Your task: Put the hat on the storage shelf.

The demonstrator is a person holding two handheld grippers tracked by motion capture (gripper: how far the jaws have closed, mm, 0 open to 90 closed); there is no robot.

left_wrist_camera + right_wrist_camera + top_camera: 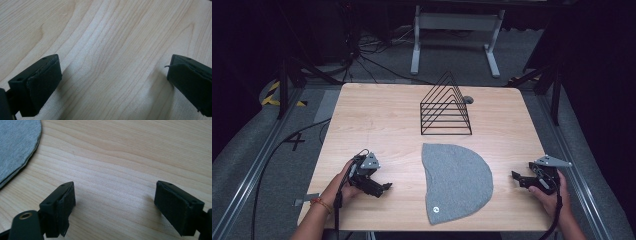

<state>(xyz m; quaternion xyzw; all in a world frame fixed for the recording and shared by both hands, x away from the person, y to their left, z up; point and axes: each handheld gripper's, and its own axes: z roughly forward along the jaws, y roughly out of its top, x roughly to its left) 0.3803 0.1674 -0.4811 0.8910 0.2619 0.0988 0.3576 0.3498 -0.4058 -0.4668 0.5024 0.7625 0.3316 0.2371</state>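
Nearest you, at the front edge of the wooden table [377, 115], your left gripper [383, 188] sits low over the bare wood at the left, its jaws pointing right toward the grey beanie [457, 180]. In the left gripper view those jaws stand wide apart with nothing but wood grain between them, and the pads [43, 87] hover just above the surface, throwing soft shadows on it. Your right gripper [515, 177] is at the right front corner, its jaws pointing left toward the beanie, and they too are spread wide and hold nothing. In the right gripper view the beanie's rounded edge [20, 147] lies ahead and off to the left of the jaws, clear of both pads, with a strip of bare wood between. Between your two hands the beanie lies flat, a half-round shape with its straighter side toward your left gripper and its curved side toward your right one, and a small round white logo near its front end. It is closer to your right gripper than to your left, but touches neither. Beyond the beanie, near the middle of the table, stands a black wire file rack [445, 106] with triangular dividers, just clear of the beanie's far end.
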